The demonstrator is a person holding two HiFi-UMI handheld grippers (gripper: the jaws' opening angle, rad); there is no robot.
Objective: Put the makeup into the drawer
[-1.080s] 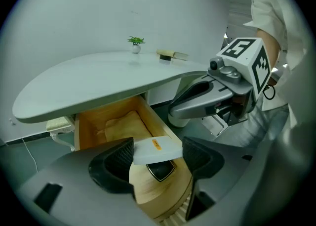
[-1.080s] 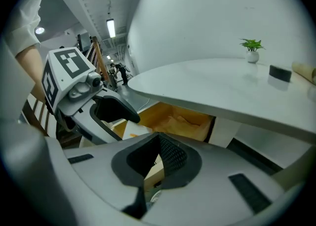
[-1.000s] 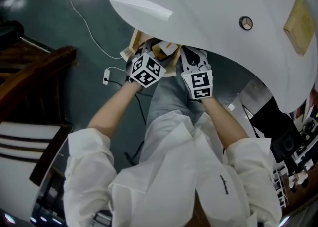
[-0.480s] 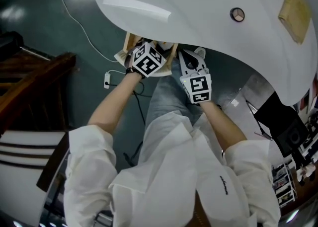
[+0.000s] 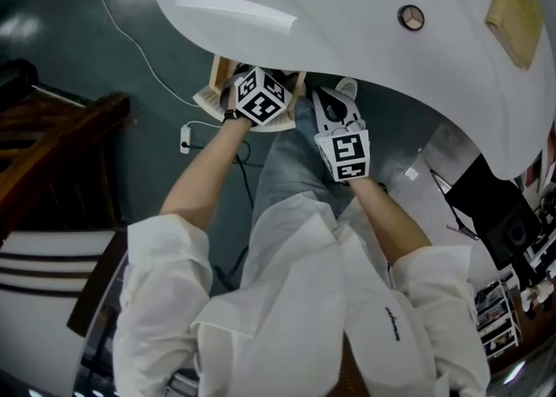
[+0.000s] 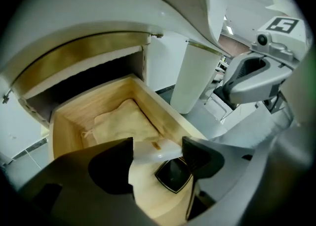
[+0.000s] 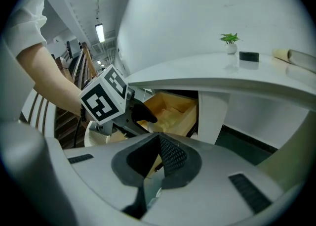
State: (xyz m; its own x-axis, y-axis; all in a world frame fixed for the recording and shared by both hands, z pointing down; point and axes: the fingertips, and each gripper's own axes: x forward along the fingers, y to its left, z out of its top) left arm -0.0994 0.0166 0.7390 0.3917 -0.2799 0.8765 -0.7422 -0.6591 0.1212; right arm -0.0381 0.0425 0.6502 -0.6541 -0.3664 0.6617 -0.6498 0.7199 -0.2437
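A wooden drawer [image 6: 64, 121] stands pulled out under the white table [image 5: 347, 4]. My left gripper [image 6: 158, 153] reaches down into it, shut on a white makeup case [image 6: 155, 150] with a small gold mark. The case spans the gap between both pads. Just below the case a black square compact [image 6: 173, 174] with a gold rim lies on the drawer floor. A cream cloth pouch [image 6: 123, 123] rests at the drawer's back. My right gripper [image 7: 159, 158] hovers to the right of the drawer [image 7: 173, 104], jaws together and empty. From above, the table edge hides the left gripper's [image 5: 261, 95] fingertips.
A white table leg [image 7: 210, 116] stands right of the drawer. On the tabletop are a small green plant [image 7: 229, 39], a black block [image 7: 248, 56] and a round compact [image 5: 411, 16]. A dark wooden chair [image 5: 52, 139] and a white cable [image 5: 130, 48] are at left.
My left gripper has moved forward and down into the drawer with the white case. The right gripper has stayed nearly where it was.
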